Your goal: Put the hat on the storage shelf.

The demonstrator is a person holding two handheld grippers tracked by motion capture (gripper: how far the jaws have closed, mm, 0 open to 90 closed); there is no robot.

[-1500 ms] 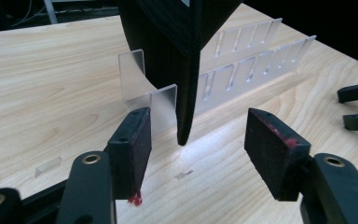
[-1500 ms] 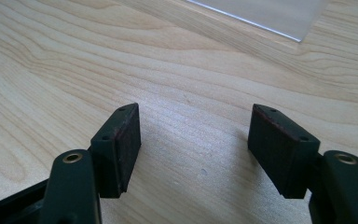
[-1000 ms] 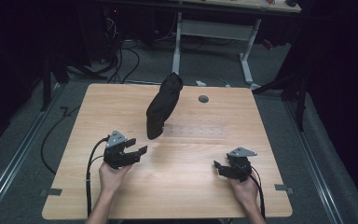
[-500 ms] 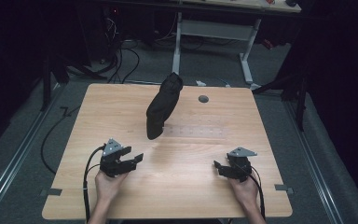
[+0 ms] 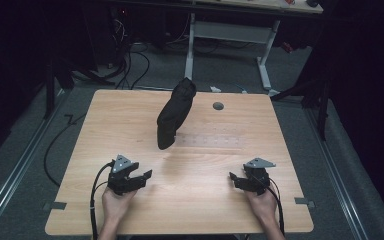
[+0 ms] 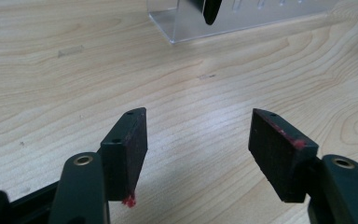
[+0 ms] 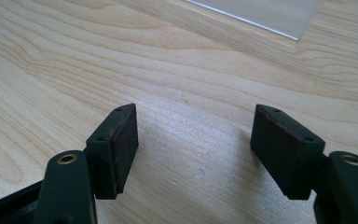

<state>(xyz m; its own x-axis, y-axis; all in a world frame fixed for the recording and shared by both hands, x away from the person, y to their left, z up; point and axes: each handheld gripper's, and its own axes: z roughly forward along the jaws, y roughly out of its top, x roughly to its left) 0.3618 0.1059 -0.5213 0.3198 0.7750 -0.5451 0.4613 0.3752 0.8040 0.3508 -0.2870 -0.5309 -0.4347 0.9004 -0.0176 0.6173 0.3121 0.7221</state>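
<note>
Left gripper (image 5: 141, 178): near left of the table, jaws spread, nothing between them.
Right gripper (image 5: 236, 180): near right, jaws apart, empty.
Table (image 5: 105, 130): pale wood grain, bare around both grippers.
Clear acrylic stand (image 5: 210, 141): mid-table, beyond the grippers.
Black cloth (image 5: 174, 113): draped upright on the stand's left end, well apart from both grippers.
Room: dark, grey floor, cables (image 5: 130, 60) and a white-framed desk (image 5: 230, 30) far behind.

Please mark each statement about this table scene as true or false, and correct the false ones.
1. Both grippers are open. True: the left gripper and the right gripper each show a wide gap.
2. The left gripper holds the black cloth item. False: it holds nothing; the item is farther up the table.
3. A clear plastic stand is on the wooden table. True.
4. The right gripper touches the stand. False: it is apart from it.
</note>
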